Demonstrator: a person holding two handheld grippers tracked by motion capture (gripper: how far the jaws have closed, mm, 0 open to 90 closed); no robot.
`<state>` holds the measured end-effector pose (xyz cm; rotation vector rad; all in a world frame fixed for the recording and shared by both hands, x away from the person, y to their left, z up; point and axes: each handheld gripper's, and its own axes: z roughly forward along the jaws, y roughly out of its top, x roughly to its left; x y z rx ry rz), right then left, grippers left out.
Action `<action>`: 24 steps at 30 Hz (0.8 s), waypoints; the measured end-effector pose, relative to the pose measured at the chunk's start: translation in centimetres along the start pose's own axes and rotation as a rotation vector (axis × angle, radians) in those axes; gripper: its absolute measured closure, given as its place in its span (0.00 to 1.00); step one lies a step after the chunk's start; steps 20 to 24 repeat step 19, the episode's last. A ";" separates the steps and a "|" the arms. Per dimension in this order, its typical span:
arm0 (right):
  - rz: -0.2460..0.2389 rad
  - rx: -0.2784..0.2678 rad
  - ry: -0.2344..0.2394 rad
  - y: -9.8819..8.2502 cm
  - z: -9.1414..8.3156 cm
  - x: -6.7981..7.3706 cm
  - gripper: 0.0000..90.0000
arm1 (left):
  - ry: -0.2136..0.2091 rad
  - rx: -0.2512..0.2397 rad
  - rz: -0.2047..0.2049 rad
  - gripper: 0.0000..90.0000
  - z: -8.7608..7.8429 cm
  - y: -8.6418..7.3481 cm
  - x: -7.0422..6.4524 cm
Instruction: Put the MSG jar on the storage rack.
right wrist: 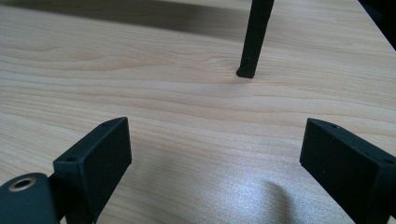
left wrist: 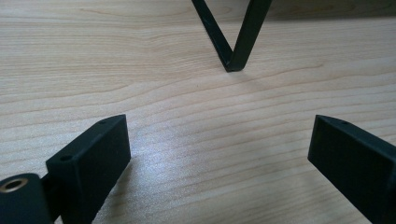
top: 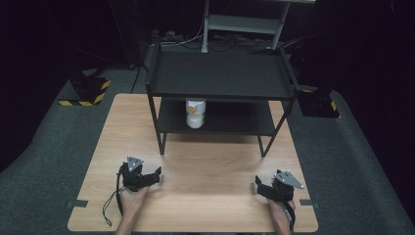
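A black two-tier metal shelf [top: 220,76] stands at the back of the wooden table [top: 195,205]. On its lower tier sits a white bottle [top: 195,113], left of centre. My left gripper [top: 143,176] rests near the table's front left, held by a hand, open with nothing between its jaws [left wrist: 219,154]. My right gripper [top: 266,188] rests at the front right, also open and empty [right wrist: 215,158]. In the left gripper view a shelf leg [left wrist: 233,51] stands ahead; in the right gripper view another leg [right wrist: 254,42] stands ahead.
Two black blocks with yellow-black hazard stripes [top: 88,90] [top: 318,104] sit on the grey floor mat beside the table's back corners. A white frame with cables [top: 242,24] stands behind the shelf. Bare wood lies between the grippers and the shelf legs.
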<state>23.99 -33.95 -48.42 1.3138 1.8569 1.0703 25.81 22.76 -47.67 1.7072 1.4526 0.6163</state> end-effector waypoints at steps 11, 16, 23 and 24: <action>-0.009 0.001 0.004 0.0 0.0 0.0 0.09 | 0.003 0.003 0.002 0.07 0.0 0.0 -0.1; -0.012 0.002 0.005 0.0 0.0 -0.1 0.09 | 0.003 0.002 0.001 0.07 0.0 0.0 -0.1; -0.010 0.005 0.010 0.1 0.0 -0.1 0.09 | -0.002 0.002 -0.001 0.07 0.0 0.0 0.0; -0.010 0.005 0.010 0.1 0.0 -0.1 0.09 | -0.002 0.002 -0.001 0.07 0.0 0.0 0.0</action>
